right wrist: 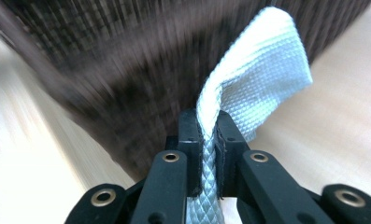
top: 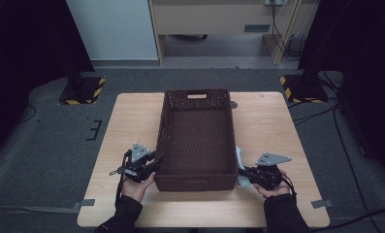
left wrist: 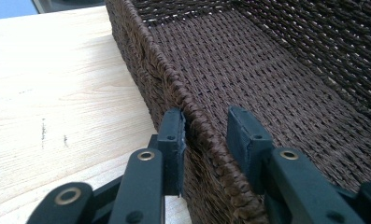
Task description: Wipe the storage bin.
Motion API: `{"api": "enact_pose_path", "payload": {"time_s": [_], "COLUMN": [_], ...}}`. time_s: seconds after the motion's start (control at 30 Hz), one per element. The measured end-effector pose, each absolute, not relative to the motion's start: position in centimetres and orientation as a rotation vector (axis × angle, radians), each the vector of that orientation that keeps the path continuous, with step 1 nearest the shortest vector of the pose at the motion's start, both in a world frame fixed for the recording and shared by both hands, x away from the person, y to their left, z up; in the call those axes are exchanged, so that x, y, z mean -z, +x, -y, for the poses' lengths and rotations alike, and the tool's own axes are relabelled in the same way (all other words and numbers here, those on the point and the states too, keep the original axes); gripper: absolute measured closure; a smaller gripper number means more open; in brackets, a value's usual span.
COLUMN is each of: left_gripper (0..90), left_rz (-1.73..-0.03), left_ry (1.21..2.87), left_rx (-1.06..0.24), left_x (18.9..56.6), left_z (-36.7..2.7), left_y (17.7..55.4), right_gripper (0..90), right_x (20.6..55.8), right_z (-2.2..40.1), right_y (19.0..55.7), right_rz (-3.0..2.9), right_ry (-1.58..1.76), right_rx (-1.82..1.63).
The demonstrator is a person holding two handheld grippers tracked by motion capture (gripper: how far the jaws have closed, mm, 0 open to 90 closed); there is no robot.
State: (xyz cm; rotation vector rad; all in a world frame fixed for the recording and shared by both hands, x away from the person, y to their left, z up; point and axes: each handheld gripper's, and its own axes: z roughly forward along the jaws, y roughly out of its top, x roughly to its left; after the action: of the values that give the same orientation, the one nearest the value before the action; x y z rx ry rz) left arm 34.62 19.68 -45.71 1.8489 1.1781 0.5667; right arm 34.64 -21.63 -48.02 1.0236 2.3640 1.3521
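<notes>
A dark brown wicker basket [top: 196, 182] stands in the middle of the wooden table [top: 132, 121], with nothing in it. At the basket's left wall, near the front corner, my left gripper [top: 158, 159] straddles the rim. In the left gripper view the basket wall [left wrist: 197, 121] runs between the jaws of the left gripper [left wrist: 204, 126]. The outer pad lies against the weave and the inner pad stands a little off it. Beside the basket's right front corner, my right gripper [top: 242, 174] is shut on a pale blue woven cloth [right wrist: 262, 60], which sticks up past the jaws.
The basket has a handle cut-out in its far wall [top: 197, 95]. Bare tabletop lies left and right of the basket. Beyond the table are a grey floor, stands with striped bases [top: 83, 92] and cables [top: 335, 121].
</notes>
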Motion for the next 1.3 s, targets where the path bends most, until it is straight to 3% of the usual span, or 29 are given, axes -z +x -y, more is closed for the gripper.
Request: {"api": "enact_pose_path", "payload": {"time_s": [0.17,0.57,0.87,1.17,1.3], "left_gripper": [65.6,64.2,63.4,62.6,61.8], "left_rz": [-1.175,-1.175,-1.173,-1.173,-1.175], "left_ry": [1.853,1.856,1.856,1.857,1.857], "left_rx": [-0.564,-0.560,-0.554,-0.549,-0.544], "left_x": [45.7,45.7,45.7,45.8,45.8], "left_z": [-19.7,-19.8,-19.8,-19.9,-19.9], "left_y": [34.7,34.7,34.7,34.8,34.8], "right_gripper": [84.2,84.2,84.2,84.2,84.2], "right_x": [46.3,50.2,46.4,49.8,49.3], "right_z": [22.3,21.0,22.6,21.2,21.3], "right_y": [33.5,32.8,30.6,30.9,30.7], "right_rz": [-2.292,-2.490,-2.307,-2.502,-2.485], "right_ry": [0.944,1.079,0.951,1.070,1.049], "right_rx": [-1.483,-1.229,-1.496,-1.268,-1.293]}}
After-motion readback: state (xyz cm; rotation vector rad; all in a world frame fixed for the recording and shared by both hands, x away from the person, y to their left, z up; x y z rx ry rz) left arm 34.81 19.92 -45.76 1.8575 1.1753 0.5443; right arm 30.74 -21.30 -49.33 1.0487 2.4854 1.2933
